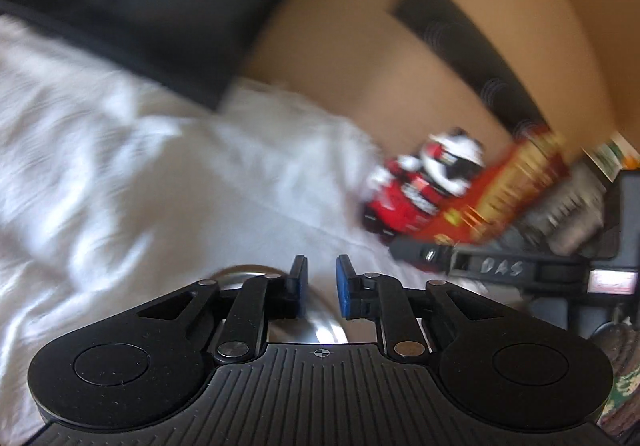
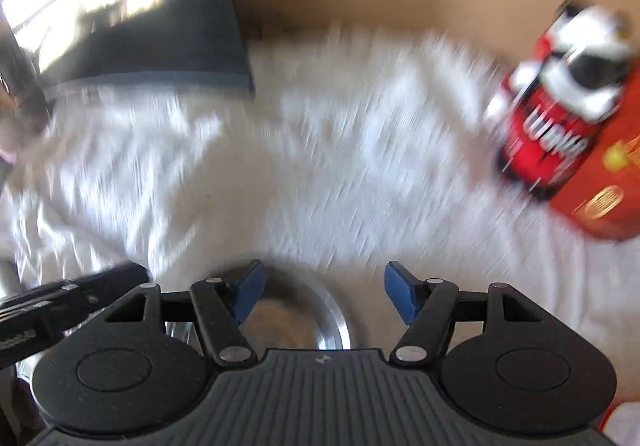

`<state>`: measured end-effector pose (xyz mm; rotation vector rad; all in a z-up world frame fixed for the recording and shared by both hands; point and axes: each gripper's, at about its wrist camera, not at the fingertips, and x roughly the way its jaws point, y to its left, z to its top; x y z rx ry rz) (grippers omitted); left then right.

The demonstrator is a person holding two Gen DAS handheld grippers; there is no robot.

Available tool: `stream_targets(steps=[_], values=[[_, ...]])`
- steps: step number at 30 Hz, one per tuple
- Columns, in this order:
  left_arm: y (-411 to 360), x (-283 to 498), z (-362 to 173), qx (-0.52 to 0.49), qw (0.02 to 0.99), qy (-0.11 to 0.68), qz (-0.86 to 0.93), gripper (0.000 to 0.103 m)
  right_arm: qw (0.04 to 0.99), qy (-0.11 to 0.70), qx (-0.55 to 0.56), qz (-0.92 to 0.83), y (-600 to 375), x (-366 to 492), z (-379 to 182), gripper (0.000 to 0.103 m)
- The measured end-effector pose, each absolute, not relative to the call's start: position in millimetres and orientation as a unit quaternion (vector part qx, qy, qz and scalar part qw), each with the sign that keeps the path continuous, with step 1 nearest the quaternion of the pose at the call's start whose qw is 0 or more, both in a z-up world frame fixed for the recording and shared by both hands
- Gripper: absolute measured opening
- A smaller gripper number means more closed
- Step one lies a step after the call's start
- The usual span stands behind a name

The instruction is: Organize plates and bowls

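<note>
A steel bowl (image 1: 320, 326) lies on the white cloth (image 1: 120, 165) just under my left gripper (image 1: 322, 286). The blue pads stand close together with only a narrow gap, and I see cloth and steel through it but no rim clearly pinched. In the right wrist view a steel bowl (image 2: 296, 318) sits low between the fingers of my right gripper (image 2: 324, 294), which is open wide above it without touching. My left gripper (image 2: 80, 298) shows at the left there, and the right gripper (image 1: 480, 266) at the right in the left wrist view. Everything is motion-blurred.
A red can with a white and black cap (image 1: 416, 189) (image 2: 560, 105) leans against an orange box (image 1: 508, 185) (image 2: 600, 185) at the right. A dark cushion (image 1: 140, 5) (image 2: 160, 25) lies at the back left, against a tan wall. The wrinkled white cloth (image 2: 320, 145) covers the middle.
</note>
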<state>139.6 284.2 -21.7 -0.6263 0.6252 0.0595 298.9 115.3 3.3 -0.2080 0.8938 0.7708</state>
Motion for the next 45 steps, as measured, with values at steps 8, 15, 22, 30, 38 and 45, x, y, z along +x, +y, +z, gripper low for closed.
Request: stream_targets(steps=[8, 15, 22, 30, 38, 45], values=[[211.5, 164.7, -8.2, -0.225, 0.919, 0.318, -0.066, 0.011, 0.892, 0.338, -0.056, 0.294, 8.4, 270.0, 35.5, 0.07], [187.5, 188.0, -15.7, -0.239, 0.904, 0.352, -0.049, 0.011, 0.894, 0.368, -0.035, 0.252, -69.0, 279.7, 16.4, 0.07], [157.0, 200.0, -20.4, -0.231, 0.893, 0.386, -0.026, 0.015, 0.878, 0.398, -0.017, 0.266, -114.3, 295.2, -11.6, 0.07], [126.7, 194.9, -22.0, -0.181, 0.889, 0.419, 0.036, 0.015, 0.86, 0.401, -0.006, 0.315, -131.6, 318.6, -44.1, 0.07], [122.5, 193.9, -32.2, -0.185, 0.874, 0.449, 0.024, 0.015, 0.843, 0.416, -0.007, 0.342, -116.3, 326.3, -55.6, 0.07], [123.2, 202.6, -50.8, -0.166, 0.86, 0.482, 0.026, 0.027, 0.844, 0.434, -0.044, 0.311, -102.6, 316.5, -73.0, 0.07]])
